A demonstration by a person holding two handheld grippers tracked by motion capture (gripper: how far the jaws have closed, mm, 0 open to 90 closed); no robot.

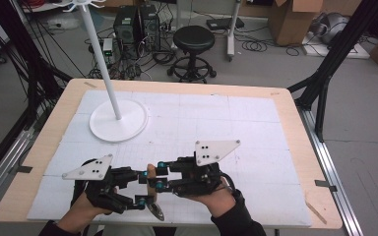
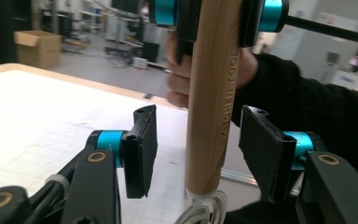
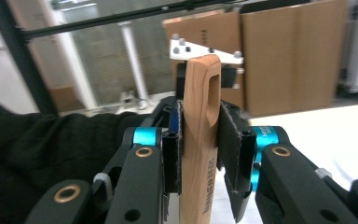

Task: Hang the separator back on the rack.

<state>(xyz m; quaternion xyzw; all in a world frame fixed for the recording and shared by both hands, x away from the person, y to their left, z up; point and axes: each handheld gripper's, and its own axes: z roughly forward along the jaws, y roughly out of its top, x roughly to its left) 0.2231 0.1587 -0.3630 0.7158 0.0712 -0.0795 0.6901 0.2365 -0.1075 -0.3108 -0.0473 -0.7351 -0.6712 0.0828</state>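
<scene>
A kitchen tool with a wooden handle [image 1: 151,173] and a metal end [image 1: 155,212] is held off the table near its front edge. My right gripper [image 1: 160,175] is shut on the upper handle [image 3: 199,135], whose slotted top rises above the pads. Lower down, the left gripper [image 1: 142,188] stands open. Its jaws sit on either side of the handle [image 2: 212,107] without touching it. In the left gripper view, wire loops [image 2: 205,210] show below the handle and the right gripper [image 2: 214,11] clamps it at the top.
A white stand with a round base [image 1: 118,121] and a tall pole [image 1: 100,51] stands on the white mat [image 1: 226,128] at the back left. Beyond the table are a black stool [image 1: 193,42], cardboard boxes [image 1: 295,19] and black frame legs [image 1: 325,73].
</scene>
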